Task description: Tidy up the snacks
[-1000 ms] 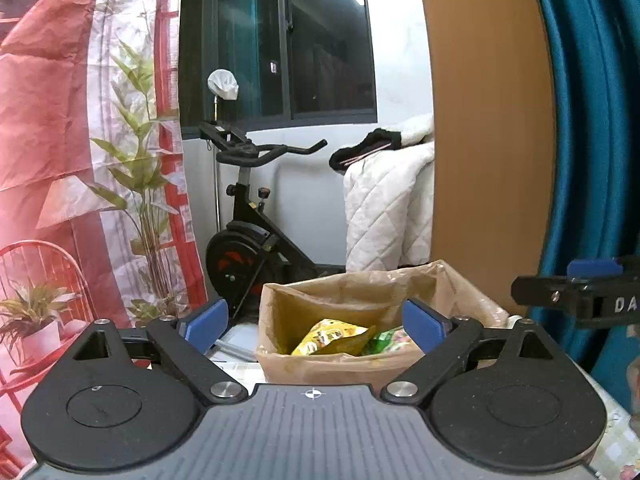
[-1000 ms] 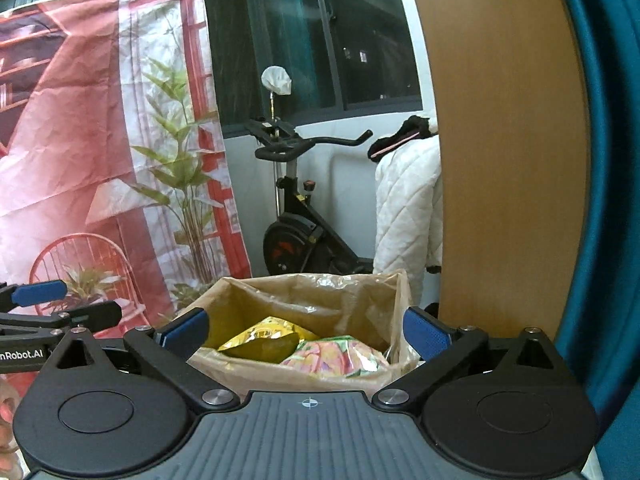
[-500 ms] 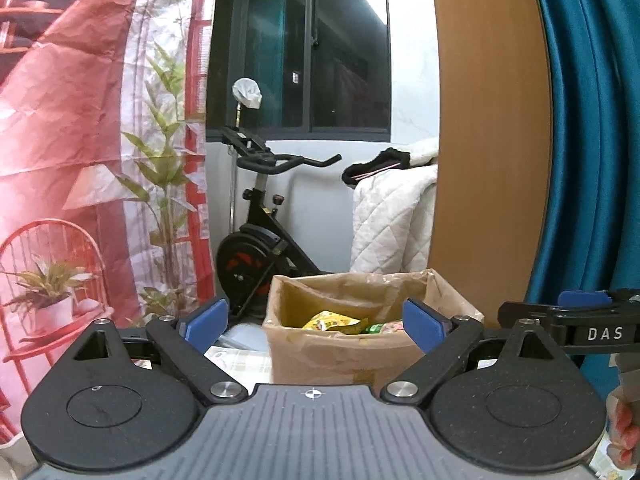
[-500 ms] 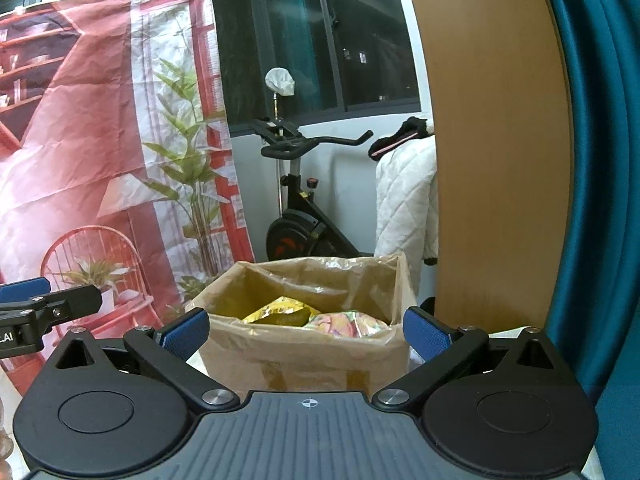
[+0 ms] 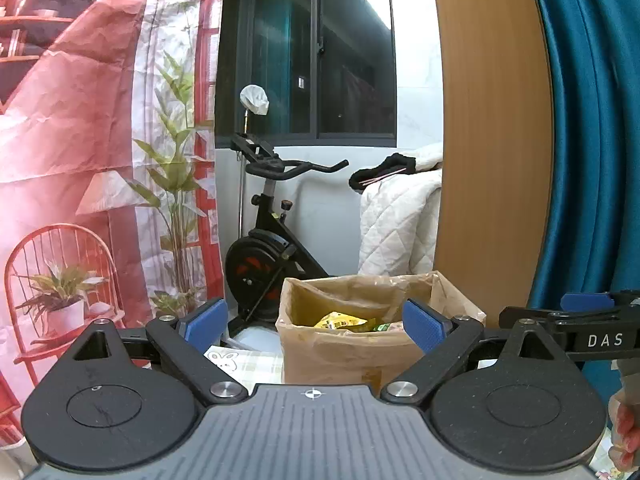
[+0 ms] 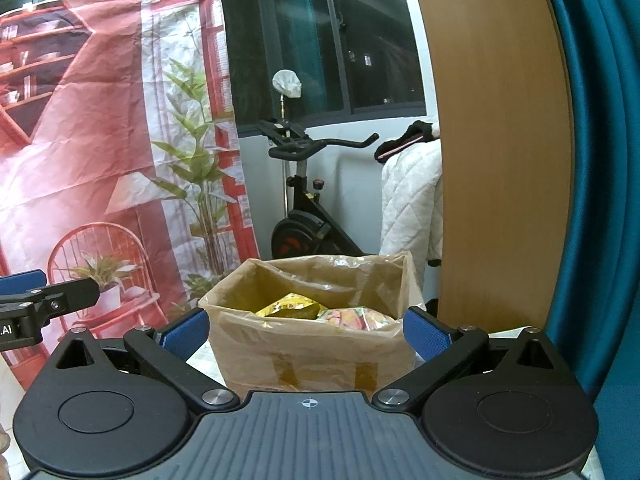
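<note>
Box (image 6: 312,356): centre frame; I see a yellow packet (image 6: 292,306) and pink packet (image 6: 356,316) inside.
Left gripper (image 5: 316,320): I hold it spread, empty.
Right gripper (image 6: 306,330): spread, empty.

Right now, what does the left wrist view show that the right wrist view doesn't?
Only the left wrist view shows the right gripper at its right edge, a fingertip and a rabbit-print cloth. Only the right wrist view shows the left gripper at its left edge and a pink packet. Both show the open box holding a yellow packet, the exercise bike and open empty jaws.
</note>
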A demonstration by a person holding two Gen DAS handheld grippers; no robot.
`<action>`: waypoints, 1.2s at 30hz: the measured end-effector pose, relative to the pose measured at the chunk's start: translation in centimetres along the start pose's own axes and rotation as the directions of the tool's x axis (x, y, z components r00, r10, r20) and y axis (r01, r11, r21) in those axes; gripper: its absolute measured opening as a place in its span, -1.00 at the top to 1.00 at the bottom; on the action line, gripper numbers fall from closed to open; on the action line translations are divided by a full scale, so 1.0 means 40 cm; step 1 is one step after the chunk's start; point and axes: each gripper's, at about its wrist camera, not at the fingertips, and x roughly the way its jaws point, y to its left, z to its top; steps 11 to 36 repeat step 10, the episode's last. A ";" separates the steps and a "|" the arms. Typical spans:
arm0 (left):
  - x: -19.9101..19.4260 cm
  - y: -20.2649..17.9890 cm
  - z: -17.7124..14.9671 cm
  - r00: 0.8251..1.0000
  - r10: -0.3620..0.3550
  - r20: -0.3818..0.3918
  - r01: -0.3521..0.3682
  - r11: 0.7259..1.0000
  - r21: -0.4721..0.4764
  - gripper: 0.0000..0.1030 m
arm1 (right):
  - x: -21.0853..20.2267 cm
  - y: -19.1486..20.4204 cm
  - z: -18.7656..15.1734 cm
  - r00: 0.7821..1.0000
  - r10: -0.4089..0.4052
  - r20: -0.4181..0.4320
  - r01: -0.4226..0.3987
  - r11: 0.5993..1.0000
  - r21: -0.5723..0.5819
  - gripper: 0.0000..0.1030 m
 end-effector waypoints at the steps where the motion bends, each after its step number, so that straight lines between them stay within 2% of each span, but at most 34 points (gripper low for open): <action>1: 0.002 -0.001 0.001 1.000 0.000 -0.003 0.000 1.000 -0.004 -0.87 | 0.001 -0.001 0.000 1.000 0.000 0.000 0.000 1.000 0.001 -0.99; 36: 0.005 -0.001 -0.003 1.000 -0.009 -0.012 0.009 1.000 -0.025 -0.88 | 0.002 -0.001 0.000 1.000 0.000 -0.003 0.000 1.000 0.001 -0.99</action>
